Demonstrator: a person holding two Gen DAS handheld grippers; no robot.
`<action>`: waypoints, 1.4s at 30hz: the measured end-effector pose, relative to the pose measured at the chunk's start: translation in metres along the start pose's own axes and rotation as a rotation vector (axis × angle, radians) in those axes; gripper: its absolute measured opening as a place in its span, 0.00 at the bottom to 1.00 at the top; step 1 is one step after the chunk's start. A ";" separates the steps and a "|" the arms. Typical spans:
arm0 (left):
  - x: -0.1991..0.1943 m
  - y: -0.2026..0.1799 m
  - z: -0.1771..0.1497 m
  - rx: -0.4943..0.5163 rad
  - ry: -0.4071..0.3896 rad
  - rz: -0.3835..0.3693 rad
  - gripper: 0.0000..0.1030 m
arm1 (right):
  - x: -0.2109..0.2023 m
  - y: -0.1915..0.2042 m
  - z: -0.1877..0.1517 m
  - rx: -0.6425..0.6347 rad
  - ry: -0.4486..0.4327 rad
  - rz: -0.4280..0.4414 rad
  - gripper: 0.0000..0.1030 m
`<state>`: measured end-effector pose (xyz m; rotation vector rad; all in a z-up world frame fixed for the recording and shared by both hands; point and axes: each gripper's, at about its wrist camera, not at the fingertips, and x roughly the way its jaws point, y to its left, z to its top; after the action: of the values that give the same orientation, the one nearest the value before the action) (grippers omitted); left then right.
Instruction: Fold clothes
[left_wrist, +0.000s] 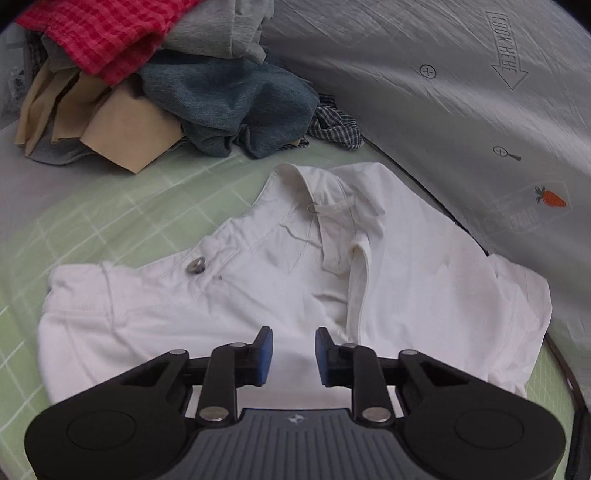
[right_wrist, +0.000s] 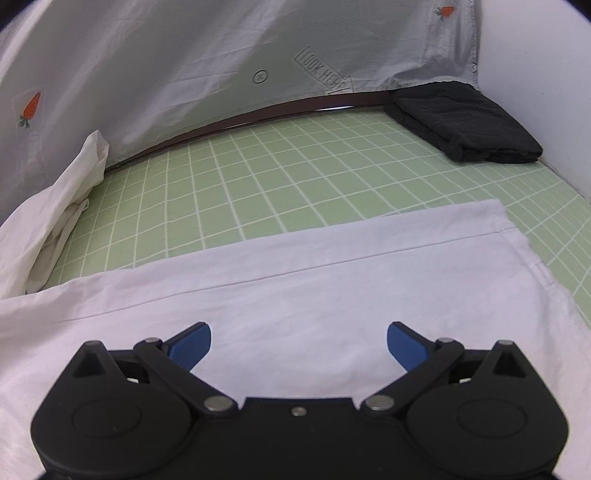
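A white collared shirt (left_wrist: 406, 266) lies spread on the green grid mat (left_wrist: 110, 221), collar toward the far side, with a white garment with a metal button (left_wrist: 195, 265) lying over its left part. My left gripper (left_wrist: 293, 347) hovers over the shirt's near middle, open, nothing between its blue pads. In the right wrist view, the shirt's hem end (right_wrist: 295, 280) lies flat on the mat (right_wrist: 295, 166), one sleeve (right_wrist: 66, 199) bunched at the left. My right gripper (right_wrist: 299, 343) is wide open just above that fabric.
A heap of unfolded clothes (left_wrist: 166, 74), red checked, grey, blue and tan, sits at the far left. A grey printed sheet (left_wrist: 461, 92) with carrots drapes along the right side. A folded black garment (right_wrist: 465, 122) rests at the mat's far right corner by a white wall (right_wrist: 546, 74).
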<state>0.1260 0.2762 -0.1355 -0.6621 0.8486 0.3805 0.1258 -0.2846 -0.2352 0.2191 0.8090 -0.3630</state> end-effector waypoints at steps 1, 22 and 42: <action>0.009 0.001 0.010 -0.004 0.002 -0.017 0.23 | 0.003 0.010 0.000 -0.017 0.000 -0.001 1.00; 0.097 -0.038 0.034 0.166 -0.007 -0.031 0.40 | 0.025 0.041 -0.004 -0.025 0.093 -0.048 1.00; 0.113 -0.069 0.033 0.382 -0.079 0.011 0.41 | 0.023 0.043 -0.009 -0.032 0.063 -0.039 1.00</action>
<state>0.2526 0.2534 -0.1826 -0.2866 0.8217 0.2432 0.1516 -0.2472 -0.2554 0.1854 0.8812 -0.3812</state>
